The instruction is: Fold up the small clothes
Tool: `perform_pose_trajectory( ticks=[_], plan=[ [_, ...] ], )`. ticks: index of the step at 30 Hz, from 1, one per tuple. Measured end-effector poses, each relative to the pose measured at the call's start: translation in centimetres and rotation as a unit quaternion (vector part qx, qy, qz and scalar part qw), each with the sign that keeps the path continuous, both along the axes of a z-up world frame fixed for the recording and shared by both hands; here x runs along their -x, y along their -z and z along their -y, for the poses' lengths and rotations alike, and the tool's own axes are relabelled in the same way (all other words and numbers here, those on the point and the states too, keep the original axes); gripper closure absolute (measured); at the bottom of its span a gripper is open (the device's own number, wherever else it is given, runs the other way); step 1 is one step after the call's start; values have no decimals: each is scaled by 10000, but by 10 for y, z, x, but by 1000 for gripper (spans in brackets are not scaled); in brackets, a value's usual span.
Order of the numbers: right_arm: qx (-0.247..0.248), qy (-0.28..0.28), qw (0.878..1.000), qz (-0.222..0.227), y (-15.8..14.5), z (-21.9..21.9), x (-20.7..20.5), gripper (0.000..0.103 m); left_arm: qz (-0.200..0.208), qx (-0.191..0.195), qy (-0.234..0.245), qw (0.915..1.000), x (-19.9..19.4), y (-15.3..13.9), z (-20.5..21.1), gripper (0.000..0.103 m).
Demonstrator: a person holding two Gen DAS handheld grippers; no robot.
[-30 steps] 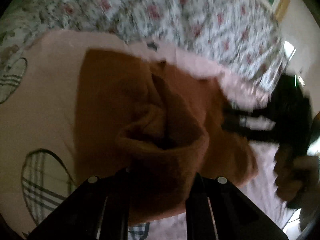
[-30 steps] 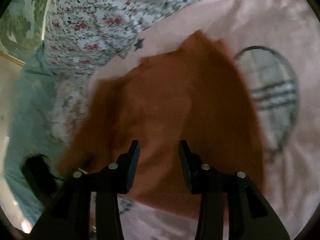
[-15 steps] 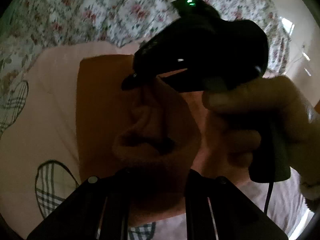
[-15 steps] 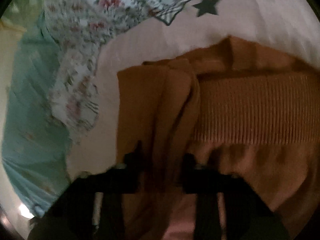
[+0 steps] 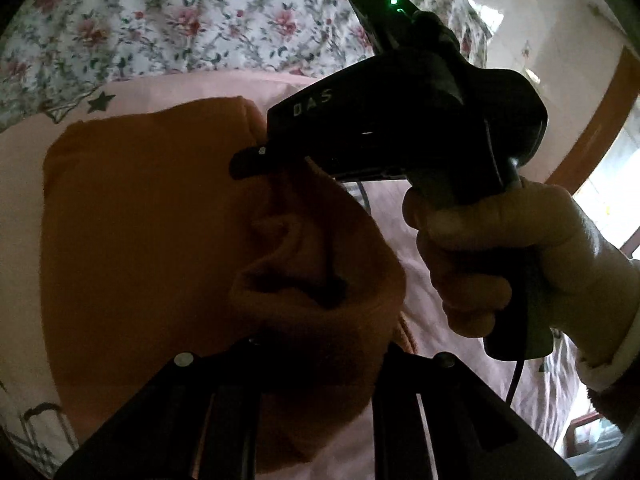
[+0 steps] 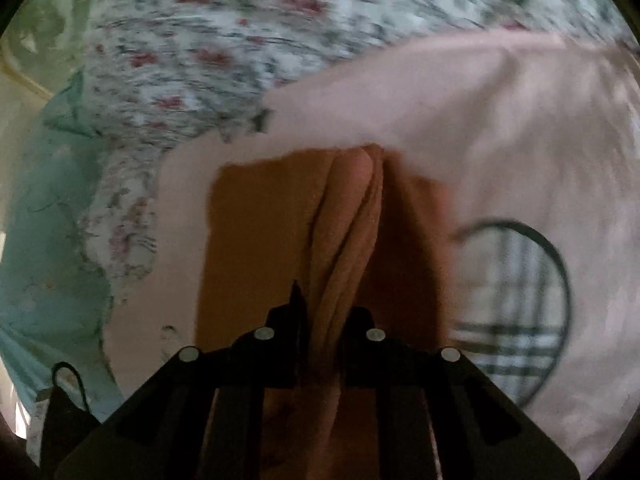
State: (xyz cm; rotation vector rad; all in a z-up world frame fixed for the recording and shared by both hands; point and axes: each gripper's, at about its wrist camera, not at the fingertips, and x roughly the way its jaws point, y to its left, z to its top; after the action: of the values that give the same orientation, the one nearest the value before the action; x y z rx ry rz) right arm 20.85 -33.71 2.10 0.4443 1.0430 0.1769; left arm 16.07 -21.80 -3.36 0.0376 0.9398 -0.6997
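1. Here, my left gripper (image 5: 320, 344) is clenched on a bunched fold of the orange knit garment (image 5: 144, 240), lifting that part into a hollow hump.
2. My right gripper (image 6: 324, 320) pinches a gathered ridge of the same garment (image 6: 260, 240) between its 2 fingers (image 6: 360, 320).
3. The rest of the garment lies spread on a pink blanket (image 6: 500, 140) printed with a plaid oval (image 6: 516, 300) and a dark star (image 5: 100, 101).
4. In the left wrist view my right hand (image 5: 492, 256) grips the black handle, its tip touching the orange cloth.
5. A floral bedsheet (image 5: 200, 20) lies beyond the blanket.
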Motion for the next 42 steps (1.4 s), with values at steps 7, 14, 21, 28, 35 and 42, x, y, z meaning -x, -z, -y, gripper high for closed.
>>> perform_pose_trajectory(
  ticks=[7, 14, 21, 28, 35, 42],
  plan=[
    [-3, -170, 9998, 108, 10, 8, -4, 88, -171, 20, 21, 9999, -6, 8, 4, 87],
    [104, -86, 9999, 41, 24, 16, -3, 88, -584, 174, 228, 9979, -11, 14, -1, 60],
    [728, 665, 9948, 240, -6, 26, 37, 46, -605, 248, -264, 9975, 2, -6, -79, 32],
    [244, 501, 9980, 299, -6, 18, 62, 23, -1104, 429, -1466, 9821, -49, 13, -156, 25],
    [130, 373, 9992, 73, 12, 11, 49, 23, -1411, 724, -1686, 9728, -94, 29, -163, 24],
    [24, 98, 9998, -153, 32, 7, 35, 23, -1736, 900, -1678, 9662, -126, 58, -147, 22]
  ],
)
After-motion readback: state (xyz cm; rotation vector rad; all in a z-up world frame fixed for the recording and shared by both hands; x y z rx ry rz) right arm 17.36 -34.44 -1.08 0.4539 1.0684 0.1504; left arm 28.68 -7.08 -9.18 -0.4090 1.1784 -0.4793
